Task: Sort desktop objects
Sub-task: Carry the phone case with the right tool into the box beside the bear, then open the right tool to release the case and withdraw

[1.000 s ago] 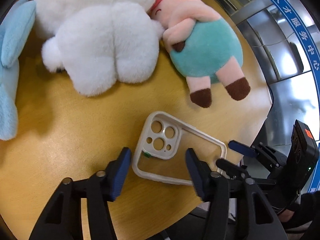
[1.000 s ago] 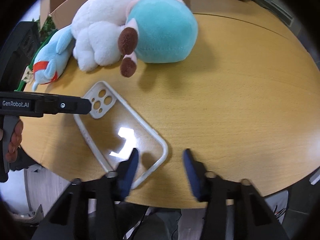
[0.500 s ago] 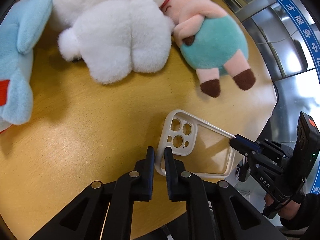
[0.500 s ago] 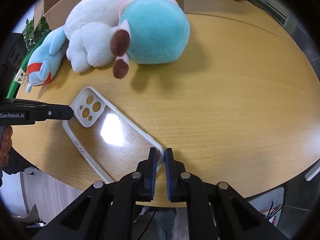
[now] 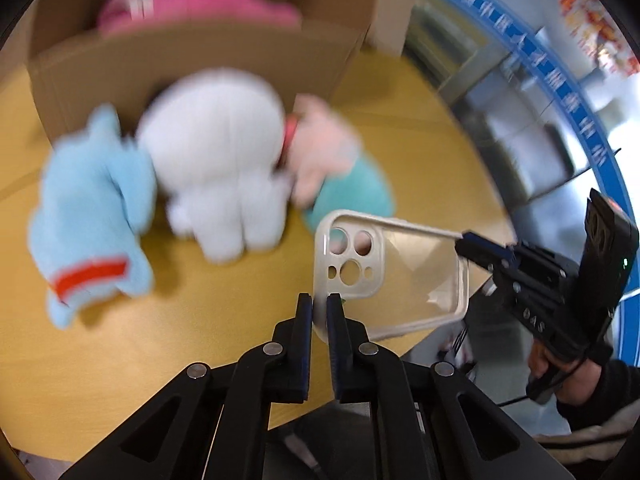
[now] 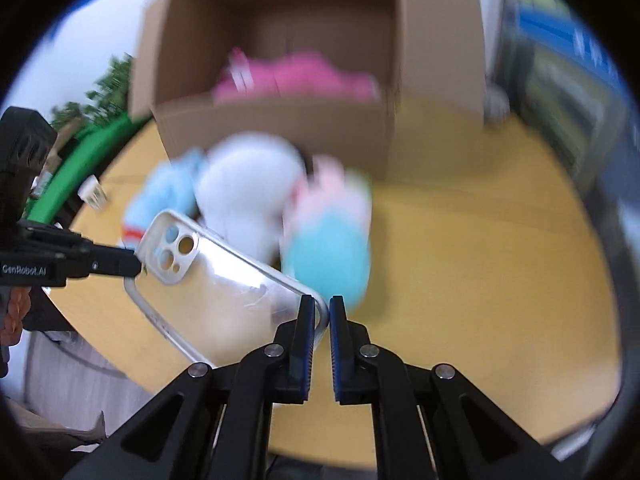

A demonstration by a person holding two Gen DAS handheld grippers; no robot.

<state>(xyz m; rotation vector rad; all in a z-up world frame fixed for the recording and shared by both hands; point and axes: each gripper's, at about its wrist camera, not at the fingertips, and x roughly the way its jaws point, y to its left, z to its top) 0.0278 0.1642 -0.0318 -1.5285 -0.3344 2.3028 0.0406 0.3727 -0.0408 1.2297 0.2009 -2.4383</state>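
Both tools are clenched on the case (image 5: 390,276), which is off the table (image 5: 120,360): the left gripper (image 5: 319,312) pinches its camera end, the right gripper (image 6: 319,316) the opposite corner. Both should move together, keeping the case level. The box (image 6: 280,128) lies beyond; three plush toys (image 5: 216,176) crowd its front wall, so the case must clear them

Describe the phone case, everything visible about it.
The phone case has a clear, glossy back, an off-white rubbery-looking rim and an off-white camera block with round cutouts; no phone is inside. It is held tilted above the wooden table, apparently touching nothing else. The left hand-held gripper pinches the rim at the camera corner, and the right hand-held gripper pinches the opposite corner. The plush toys lie behind it.
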